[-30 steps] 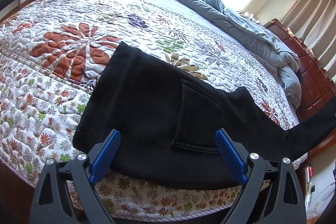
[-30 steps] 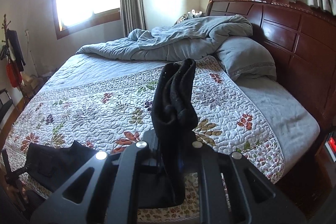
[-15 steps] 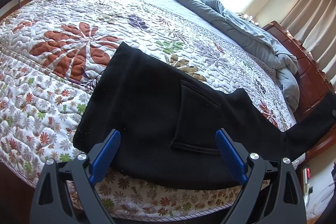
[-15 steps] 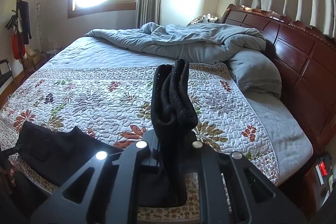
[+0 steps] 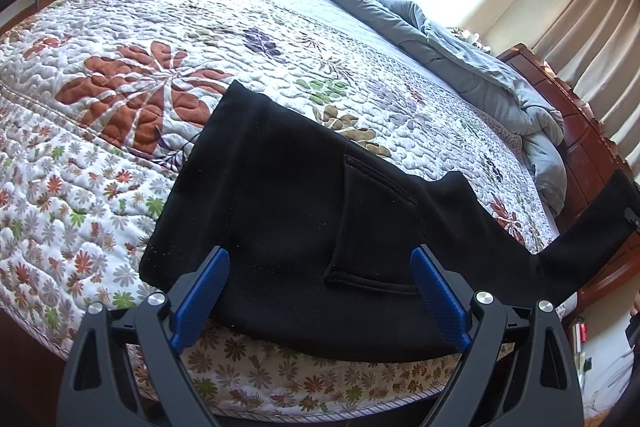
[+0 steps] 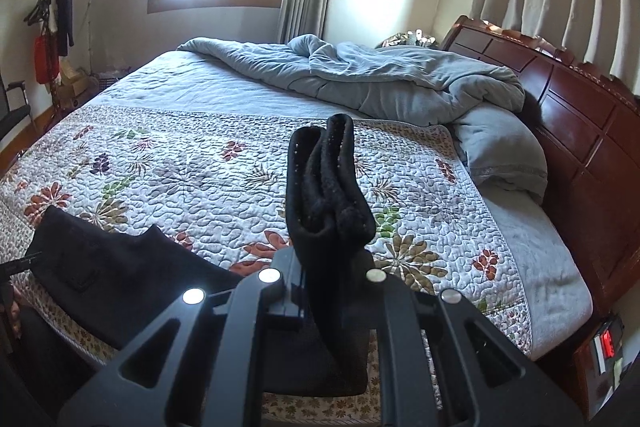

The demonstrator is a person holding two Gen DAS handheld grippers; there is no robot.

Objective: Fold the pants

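Left wrist view: the black pants (image 5: pixel 288 227) lie with their waist half flat along the near edge of the bed (image 5: pixel 120 187), back pocket up, because that end serves as the anchor for the fold. The leg end runs off toward the near corner by the headboard (image 5: pixel 592 163) and rises off the quilt there. The left gripper (image 5: pixel 320 291) hovers over the waist part with its blue pads spread wide, one to each side of the pocket area and gripping nothing; I judge it is waiting to pin or take the cloth.

In the right wrist view the right gripper (image 6: pixel 328 283) is clamped tight on the bunched leg cuffs (image 6: pixel 328 183), which stand up out of the jaws in a thick roll. Holding both hems together lets the legs travel as one layer toward the waist.

Against the earlier frames, the right view has swung: the window and coat rack (image 6: pixel 56 23) sit more toward the centre, the horizon has rolled, and more of the waist part shows at lower left. The left view is nearly unchanged. The grey duvet (image 6: pixel 380 83) lies untouched along the far edge.
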